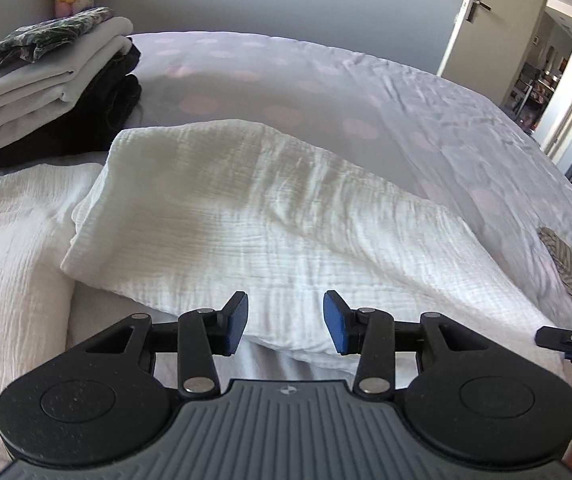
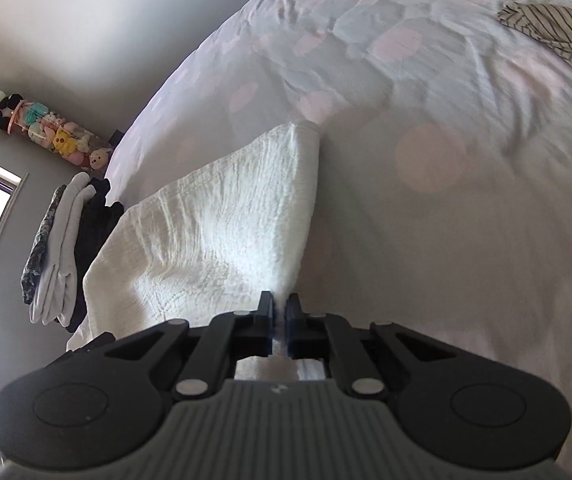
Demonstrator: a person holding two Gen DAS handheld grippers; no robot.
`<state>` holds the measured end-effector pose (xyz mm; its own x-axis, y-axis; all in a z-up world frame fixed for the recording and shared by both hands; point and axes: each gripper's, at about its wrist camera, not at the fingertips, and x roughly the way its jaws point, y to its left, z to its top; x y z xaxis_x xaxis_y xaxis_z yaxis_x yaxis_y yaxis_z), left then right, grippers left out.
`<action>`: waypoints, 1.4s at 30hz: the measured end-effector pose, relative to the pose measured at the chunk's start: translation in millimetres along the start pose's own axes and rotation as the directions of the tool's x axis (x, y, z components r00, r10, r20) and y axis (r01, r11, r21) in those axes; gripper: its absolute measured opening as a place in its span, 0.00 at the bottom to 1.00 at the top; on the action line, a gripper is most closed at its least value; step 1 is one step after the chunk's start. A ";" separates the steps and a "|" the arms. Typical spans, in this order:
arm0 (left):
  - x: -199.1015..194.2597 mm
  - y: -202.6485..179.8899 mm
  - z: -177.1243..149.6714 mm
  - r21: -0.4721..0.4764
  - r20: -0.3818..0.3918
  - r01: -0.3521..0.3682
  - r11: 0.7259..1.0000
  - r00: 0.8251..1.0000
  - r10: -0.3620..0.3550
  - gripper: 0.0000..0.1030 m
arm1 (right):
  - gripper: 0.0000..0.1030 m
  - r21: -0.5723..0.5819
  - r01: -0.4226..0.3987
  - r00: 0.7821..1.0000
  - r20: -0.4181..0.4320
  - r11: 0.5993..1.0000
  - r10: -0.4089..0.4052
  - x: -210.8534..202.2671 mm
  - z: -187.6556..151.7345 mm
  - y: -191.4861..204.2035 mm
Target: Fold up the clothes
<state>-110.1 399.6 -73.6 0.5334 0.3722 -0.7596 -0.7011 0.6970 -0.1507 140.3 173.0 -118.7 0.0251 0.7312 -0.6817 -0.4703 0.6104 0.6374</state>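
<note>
A white crinkled cloth lies partly folded on the bed; it also shows in the right wrist view. My left gripper is open and empty, its blue pads just above the cloth's near edge. My right gripper is shut on the cloth's edge, which is pinched between its pads and lifted into a ridge. The right gripper shows at the far right of the left wrist view.
A stack of folded clothes sits at the back left of the bed. A striped garment lies further along the bed. More white crinkled fabric lies at left. An open door is at right.
</note>
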 end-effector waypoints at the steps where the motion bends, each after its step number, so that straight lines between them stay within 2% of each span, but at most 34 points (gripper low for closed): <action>1: -5.9 -8.0 -4.7 0.016 -0.003 0.004 1.000 1.000 -0.004 0.47 | 0.06 0.014 -0.004 1.000 0.001 1.000 0.004 -6.9 -9.0 -2.0; 4: -25.0 -34.3 -21.4 0.048 -0.013 0.024 0.999 1.000 -0.024 0.49 | 0.06 0.049 -0.010 1.000 -0.003 0.999 0.010 -26.3 -38.5 -10.4; 9: -46.0 -79.5 -49.4 0.106 -0.054 0.066 0.992 0.997 -0.060 0.51 | 0.06 0.039 -0.006 1.000 -0.016 0.999 0.007 -53.2 -93.0 -22.2; 14: -58.1 -109.1 -66.2 0.158 -0.076 0.068 0.985 0.996 -0.057 0.51 | 0.03 0.000 0.036 0.999 -0.039 0.999 -0.036 -53.0 -115.1 -38.7; 16: -62.3 -119.3 -71.4 0.177 -0.082 0.063 0.982 0.995 -0.049 0.51 | 0.05 -0.027 0.037 0.999 -0.035 0.999 -0.038 -53.6 -115.4 -43.8; 18: -66.5 -129.4 -76.7 0.196 -0.088 0.059 0.979 0.995 -0.042 0.51 | 0.07 -0.053 0.006 1.000 -0.023 0.999 -0.007 -60.5 -112.8 -43.4; 22: -70.2 -143.1 -84.2 0.212 -0.099 0.053 0.976 0.995 -0.033 0.52 | 0.09 -0.146 -0.033 0.997 0.061 0.989 0.042 -84.3 -96.7 -39.3; 24: -59.5 -149.3 -89.3 0.217 -0.129 0.055 0.975 0.991 -0.027 0.52 | 0.10 -0.208 -0.011 0.991 0.128 0.978 0.039 -97.3 -83.7 -40.1; 26: -48.5 -155.4 -94.5 0.222 -0.161 0.057 0.973 0.987 -0.021 0.58 | 0.11 -0.262 0.035 0.981 0.195 0.964 0.018 -106.8 -70.5 -43.7; 29: -31.9 -164.6 -102.3 0.229 -0.207 0.060 0.972 0.978 -0.012 0.60 | 0.18 -0.305 0.095 0.961 0.277 0.947 -0.007 -112.5 -53.6 -53.5; 31: -20.8 -170.8 -107.5 0.233 -0.238 0.062 0.970 0.971 -0.005 0.61 | 0.33 -0.290 0.070 0.957 0.288 0.954 0.017 -111.3 -49.0 -63.2; 39: 23.5 -195.3 -128.2 0.250 -0.359 0.073 0.966 0.933 0.023 0.62 | 0.35 -0.300 -0.001 0.957 0.278 0.954 0.088 -105.3 -48.5 -73.9; 42: 34.9 -200.4 -139.8 0.266 -0.380 0.049 0.963 0.923 0.058 0.65 | 0.37 -0.272 -0.029 0.958 0.267 0.962 0.104 -103.5 -45.9 -80.2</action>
<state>-17.1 187.2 -158.4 0.2720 0.1505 -0.9504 -0.5230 0.8522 -0.0147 134.9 34.4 -115.8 0.2104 0.8456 -0.4907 -0.6928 0.4831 0.5354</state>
